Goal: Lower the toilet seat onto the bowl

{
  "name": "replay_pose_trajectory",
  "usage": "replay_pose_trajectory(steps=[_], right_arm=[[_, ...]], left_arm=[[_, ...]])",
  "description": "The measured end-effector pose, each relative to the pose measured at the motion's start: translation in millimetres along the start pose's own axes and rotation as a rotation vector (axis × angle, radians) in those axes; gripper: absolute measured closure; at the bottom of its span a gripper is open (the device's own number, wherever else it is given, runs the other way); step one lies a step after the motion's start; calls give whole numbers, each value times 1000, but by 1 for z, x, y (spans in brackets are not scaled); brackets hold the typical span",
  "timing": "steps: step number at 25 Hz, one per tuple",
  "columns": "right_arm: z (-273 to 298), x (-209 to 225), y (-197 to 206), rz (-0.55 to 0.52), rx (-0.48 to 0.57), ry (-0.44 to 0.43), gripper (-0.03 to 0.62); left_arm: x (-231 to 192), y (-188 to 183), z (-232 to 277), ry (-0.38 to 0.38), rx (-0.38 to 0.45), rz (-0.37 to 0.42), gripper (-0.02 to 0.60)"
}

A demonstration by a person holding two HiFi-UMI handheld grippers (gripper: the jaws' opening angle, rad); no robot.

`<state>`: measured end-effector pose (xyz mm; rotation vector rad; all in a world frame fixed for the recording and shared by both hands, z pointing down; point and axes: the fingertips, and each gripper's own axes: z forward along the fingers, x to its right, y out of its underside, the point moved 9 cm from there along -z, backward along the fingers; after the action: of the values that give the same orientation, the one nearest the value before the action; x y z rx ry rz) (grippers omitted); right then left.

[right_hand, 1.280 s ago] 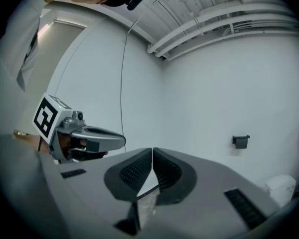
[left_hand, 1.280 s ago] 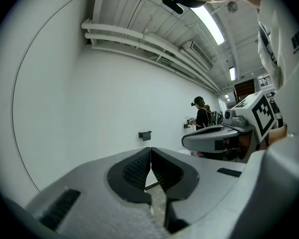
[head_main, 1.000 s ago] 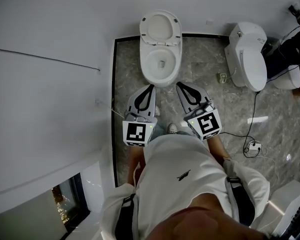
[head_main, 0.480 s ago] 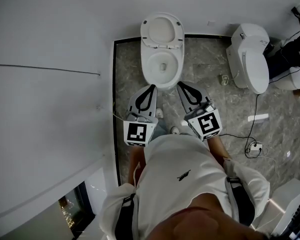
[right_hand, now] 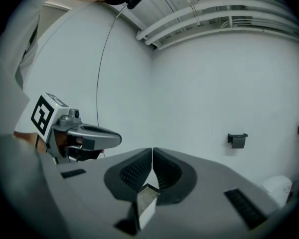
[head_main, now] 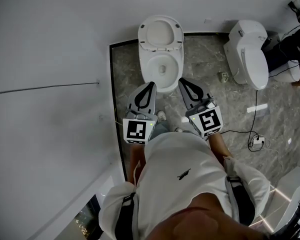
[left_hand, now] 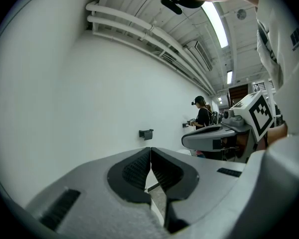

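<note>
My left gripper [head_main: 150,85] and right gripper [head_main: 182,81] are grey plastic with ribbed black pads. Both have their jaws pressed fully together with nothing between them. Their pointed tips hover by the front rim of the glossy white oval toilet bowl [head_main: 146,71], which stands on a veined grey marble floor [head_main: 125,69]. Beyond the bowl, the ring-shaped toilet seat [head_main: 142,34] stands raised against the smooth white wall [head_main: 65,34].

Toilet seat [head_main: 160,34] raised behind bowl [head_main: 161,69], left gripper [head_main: 150,85] and right gripper [head_main: 182,81] nearby.
</note>
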<state>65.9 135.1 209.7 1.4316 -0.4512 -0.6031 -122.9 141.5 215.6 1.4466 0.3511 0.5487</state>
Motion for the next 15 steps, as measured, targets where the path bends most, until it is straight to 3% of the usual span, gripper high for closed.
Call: replay_pose_trajectory(steps=[15], right_arm=[[81, -14, -1, -7, -11, 113, 563]], left_arm=[[-88, 16, 40, 111, 26, 6, 554]])
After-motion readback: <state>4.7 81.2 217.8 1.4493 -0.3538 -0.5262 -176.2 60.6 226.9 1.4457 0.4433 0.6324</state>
